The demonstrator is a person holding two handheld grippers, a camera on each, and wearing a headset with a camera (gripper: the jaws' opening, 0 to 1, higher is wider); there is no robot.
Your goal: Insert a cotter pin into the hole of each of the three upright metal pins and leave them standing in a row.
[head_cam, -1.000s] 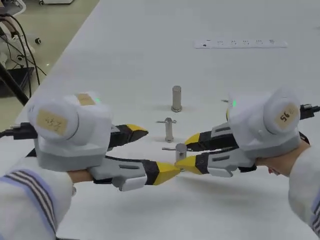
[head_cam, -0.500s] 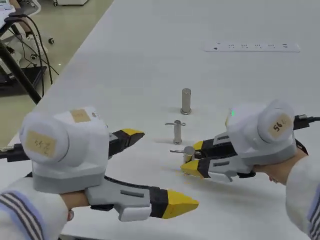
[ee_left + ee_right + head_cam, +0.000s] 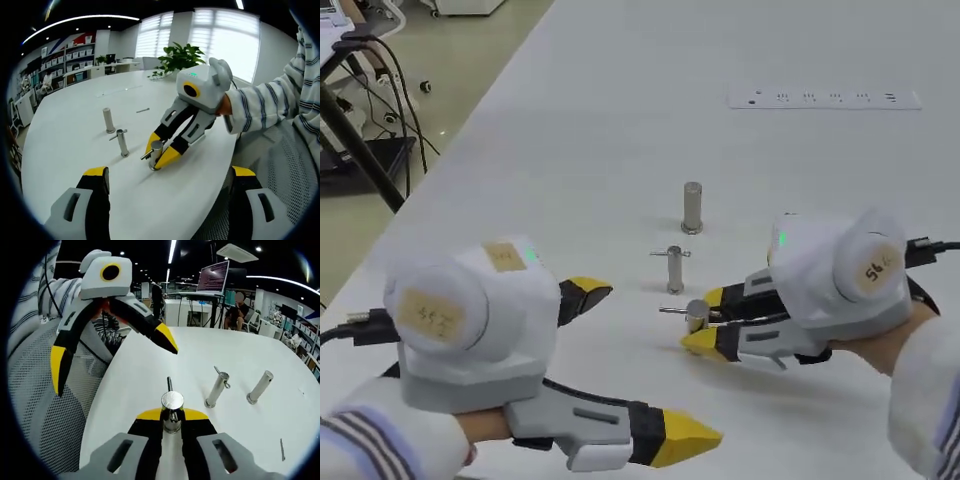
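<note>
Three upright metal pins stand in a row on the white table. The far pin [image 3: 692, 207] is bare. The middle pin [image 3: 675, 270] has a cotter pin through its top. My right gripper [image 3: 705, 320] is shut on the near pin [image 3: 697, 314], and a cotter pin [image 3: 670, 310] sticks out of it to the left. In the right gripper view the jaws clamp the near pin [image 3: 171, 407] from both sides. My left gripper [image 3: 645, 365] is open wide and holds nothing, a short way left of the near pin [image 3: 156, 155].
A white power strip [image 3: 825, 97] lies at the far side of the table. One loose cotter pin [image 3: 143, 110] lies on the table beyond the row. The table's left edge drops to a floor with cables and a stand [image 3: 360, 140].
My left gripper has drawn back from the near pin toward the person, its jaws wide apart. The right gripper has stayed shut on that pin.
</note>
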